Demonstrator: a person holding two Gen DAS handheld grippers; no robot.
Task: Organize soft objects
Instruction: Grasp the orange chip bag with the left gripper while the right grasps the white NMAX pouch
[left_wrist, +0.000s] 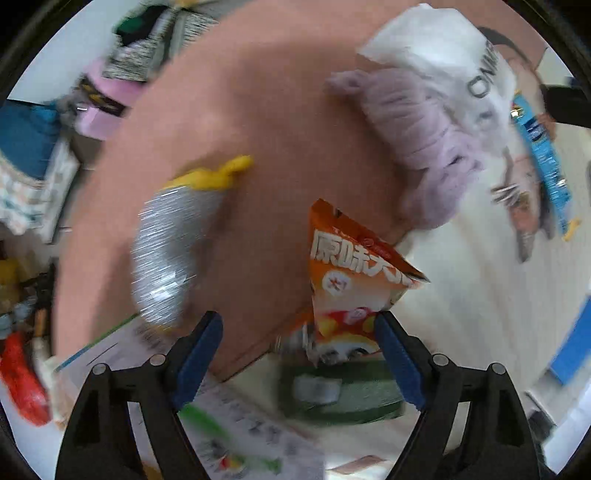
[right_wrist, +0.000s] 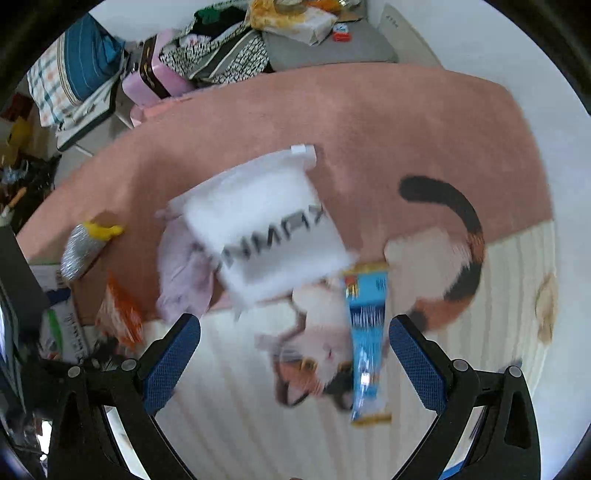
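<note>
Left tool (left_wrist: 299, 328) agape beside orange snack bag (left_wrist: 351, 280).

The rug (right_wrist: 369, 122) is pink with a cat picture. The snack bag (left_wrist: 351, 266) is orange, the cloth (left_wrist: 417, 125) purple, the wrapper (right_wrist: 365, 332) blue.

Three snack packets (right_wrist: 365, 343), one white bag (right_wrist: 266, 229), one lilac cloth (right_wrist: 184, 273).
</note>
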